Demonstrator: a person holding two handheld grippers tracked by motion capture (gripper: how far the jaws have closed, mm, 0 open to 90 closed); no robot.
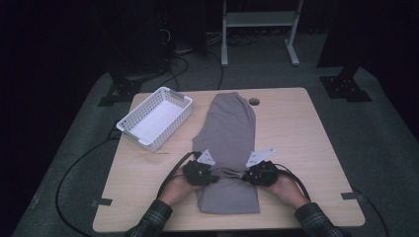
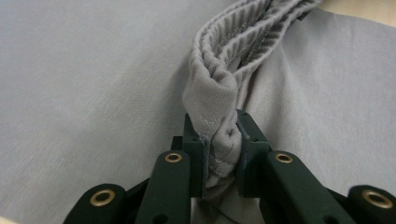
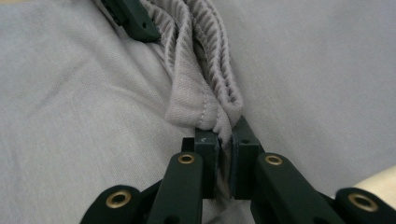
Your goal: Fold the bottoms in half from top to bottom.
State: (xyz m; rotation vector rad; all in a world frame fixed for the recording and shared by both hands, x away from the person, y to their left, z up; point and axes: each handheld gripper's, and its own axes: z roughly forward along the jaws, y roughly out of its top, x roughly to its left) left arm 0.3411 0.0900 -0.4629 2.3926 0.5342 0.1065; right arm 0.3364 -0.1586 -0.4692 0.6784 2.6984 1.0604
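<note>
A grey garment (image 1: 230, 138) with a ribbed elastic waistband lies lengthwise on the wooden table (image 1: 306, 148). Its near part is folded over, and the bunched waistband (image 1: 230, 173) stretches between my two grippers. My left gripper (image 1: 213, 176) is shut on the waistband's left end (image 2: 219, 135), the cloth pinched between its jaws. My right gripper (image 1: 247, 177) is shut on the right end (image 3: 224, 125), close above the fabric. In the right gripper view a jaw of the other gripper (image 3: 133, 18) shows at the top.
A white slotted basket (image 1: 155, 117) stands at the table's back left. A round cable hole (image 1: 254, 101) sits beyond the garment. Black cables (image 1: 168, 180) trail from both grippers across the near table. A white metal stand (image 1: 259, 29) is on the floor behind.
</note>
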